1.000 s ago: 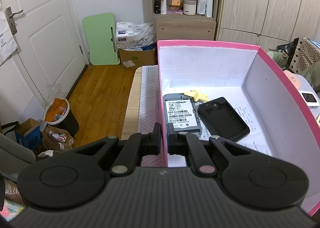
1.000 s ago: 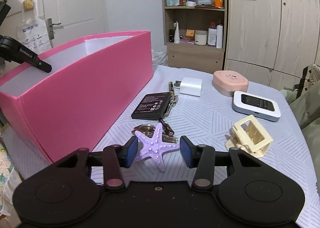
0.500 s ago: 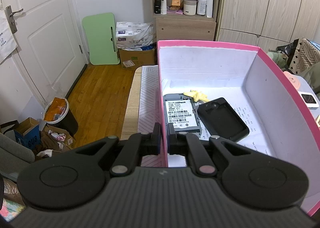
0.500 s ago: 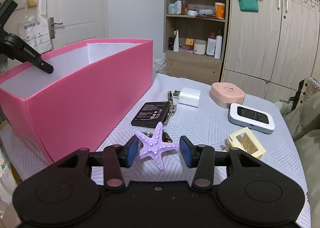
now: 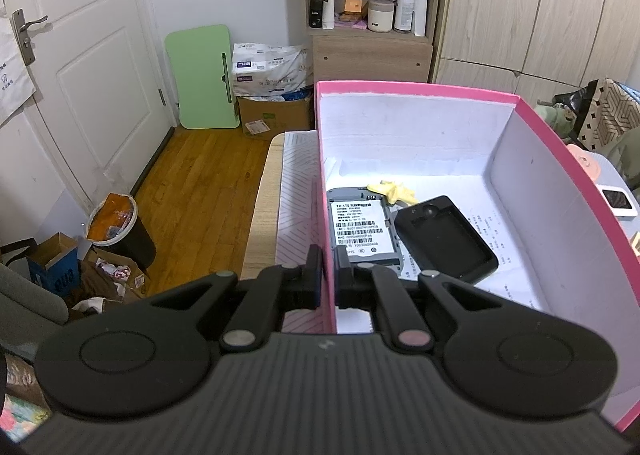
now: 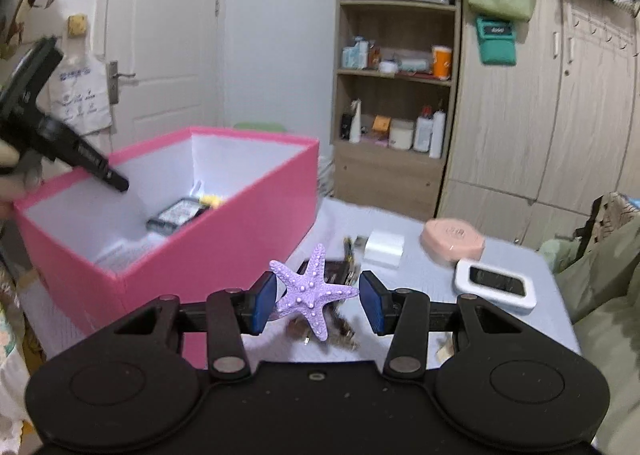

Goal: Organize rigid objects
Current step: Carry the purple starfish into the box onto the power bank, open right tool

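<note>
Left wrist view: the pink cardboard box (image 5: 568,191) wall is pinched by the clenched left gripper (image 5: 329,275). Right wrist view: a bumpy purple starfish (image 6: 312,291), lifted above the striped tablecloth (image 6: 420,275), is clamped by the right gripper (image 6: 318,301).

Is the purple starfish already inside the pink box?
No, the purple starfish is held between the right tongs, outside the pink box.
</note>
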`<state>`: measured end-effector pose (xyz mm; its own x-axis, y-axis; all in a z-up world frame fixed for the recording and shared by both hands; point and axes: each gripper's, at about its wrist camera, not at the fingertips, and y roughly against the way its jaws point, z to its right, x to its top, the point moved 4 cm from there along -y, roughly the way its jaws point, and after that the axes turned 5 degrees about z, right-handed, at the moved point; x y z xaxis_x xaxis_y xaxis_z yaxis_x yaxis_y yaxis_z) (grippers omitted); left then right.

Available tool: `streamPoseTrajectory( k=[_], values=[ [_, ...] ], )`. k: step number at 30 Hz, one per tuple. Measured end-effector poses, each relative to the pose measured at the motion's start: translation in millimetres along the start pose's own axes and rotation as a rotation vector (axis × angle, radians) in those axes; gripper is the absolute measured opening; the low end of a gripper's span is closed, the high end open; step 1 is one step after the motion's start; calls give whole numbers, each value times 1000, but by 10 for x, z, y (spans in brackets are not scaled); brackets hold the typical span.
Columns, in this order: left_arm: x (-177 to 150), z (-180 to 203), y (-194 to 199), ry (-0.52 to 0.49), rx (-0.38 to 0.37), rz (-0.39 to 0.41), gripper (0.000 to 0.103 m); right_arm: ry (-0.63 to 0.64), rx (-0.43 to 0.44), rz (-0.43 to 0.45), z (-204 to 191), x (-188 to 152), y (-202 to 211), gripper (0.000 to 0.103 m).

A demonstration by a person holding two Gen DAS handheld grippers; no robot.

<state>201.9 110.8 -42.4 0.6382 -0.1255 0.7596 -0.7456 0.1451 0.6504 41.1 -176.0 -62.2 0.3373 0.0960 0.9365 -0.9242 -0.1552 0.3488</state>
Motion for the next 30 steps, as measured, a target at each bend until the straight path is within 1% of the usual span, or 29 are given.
streamPoseTrajectory(
  k=[2,5,8,9,11,12,13,15,18,20,22,25,26,28,30],
  values=[
    [-4,-8,0,3,0,0,5,-18,2,17,24,81,18,51],
    [-4,-11,0,2,0,0,5,-11,6,40,45,216,27,51],
    [-5,-18,5,6,-2,1,5,-11,32,51,32,370,20,51],
    [-9,-22,7,10,-4,2,5,-23,51,49,28,426,11,51],
    [-12,-30,9,15,-8,3,5,-52,113,45,3,541,-8,51],
    [-12,-39,11,17,-11,4,5,-47,153,38,-40,602,-31,51],
    [-10,-40,12,17,-13,4,5,-19,204,22,-115,659,-68,51],
    [-12,-41,10,17,-12,4,5,34,268,15,-262,778,-160,51],
    [-7,-41,7,18,-14,4,5,134,309,-9,-499,903,-374,51],
    [-7,-37,6,15,-13,4,5,173,350,-62,-631,975,-609,51],
    [-9,-34,6,13,-8,2,5,195,380,-134,-750,1019,-889,51],
    [-15,-67,-4,39,-15,-8,6,207,361,-236,-850,1011,-1290,51],
    [-14,-88,-16,48,-24,-18,6,203,365,-287,-875,994,-1445,51],
    [-7,-109,-40,65,-38,-25,7,171,371,-369,-888,940,-1655,51],
    [-4,-100,-43,60,-38,-23,7,166,374,-437,-906,893,-1826,51]
  ],
)
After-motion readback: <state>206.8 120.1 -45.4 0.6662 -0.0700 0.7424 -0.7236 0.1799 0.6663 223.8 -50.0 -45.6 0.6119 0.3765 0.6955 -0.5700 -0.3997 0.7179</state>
